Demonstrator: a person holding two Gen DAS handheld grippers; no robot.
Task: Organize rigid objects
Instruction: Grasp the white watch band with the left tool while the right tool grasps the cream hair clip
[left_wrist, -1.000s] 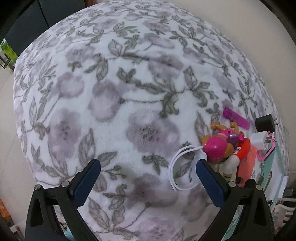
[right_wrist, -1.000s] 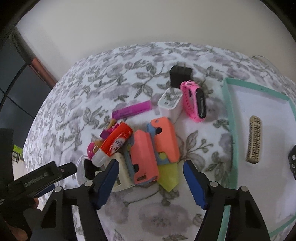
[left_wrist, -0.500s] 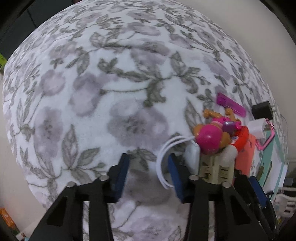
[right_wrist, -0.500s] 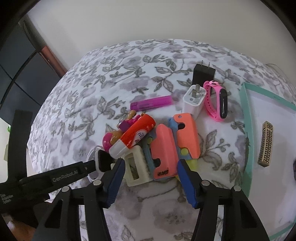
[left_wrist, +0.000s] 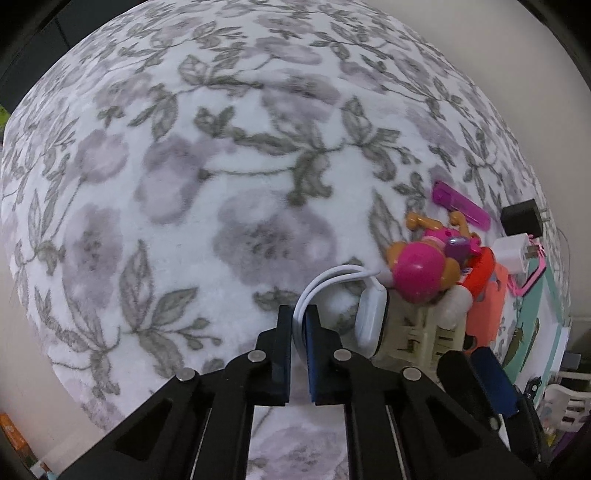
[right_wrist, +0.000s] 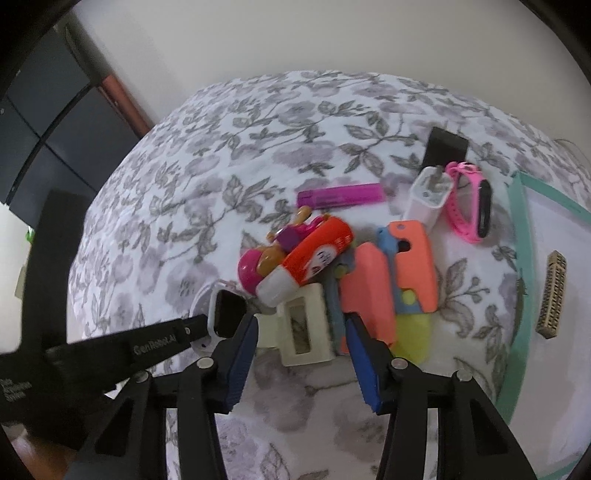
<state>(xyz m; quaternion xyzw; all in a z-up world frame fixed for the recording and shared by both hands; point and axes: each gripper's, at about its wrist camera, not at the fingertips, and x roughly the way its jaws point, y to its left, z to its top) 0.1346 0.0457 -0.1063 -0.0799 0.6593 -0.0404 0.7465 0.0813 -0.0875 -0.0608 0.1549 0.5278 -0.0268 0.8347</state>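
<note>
Pinching the white strap loop (left_wrist: 325, 284) of a white smartwatch with a black screen (right_wrist: 225, 314), the left gripper (left_wrist: 298, 325) has its jaws closed on that thin band at the left edge of the pile on the grey-flowered fleece blanket (left_wrist: 184, 184). The risk, as it looks, is a slip — the hold is on a thin band, not the watch body, so a lift could let it slide out or swing into the pink-helmeted toy figure (left_wrist: 421, 273) just beside it.

The right gripper (right_wrist: 301, 350) is closing, its blue pads astride the cream plastic hair claw (right_wrist: 304, 325) without visibly pressing it. The orange-and-white tube (right_wrist: 310, 258) leans on that claw, so pulling it out could roll the tube and disturb the pile.

Counted in the right wrist view — two coral plastic cases (right_wrist: 369, 291), one purple lighter-shaped stick (right_wrist: 340, 195), one white charger plug (right_wrist: 428, 195), one black charger plug (right_wrist: 445, 146), one pink fitness band (right_wrist: 469, 206), one yellow-green piece (right_wrist: 413, 336). One patterned beige clip (right_wrist: 552, 295) lies alone in the mint-rimmed white tray (right_wrist: 521, 266) at right, well apart from the pile.
</note>
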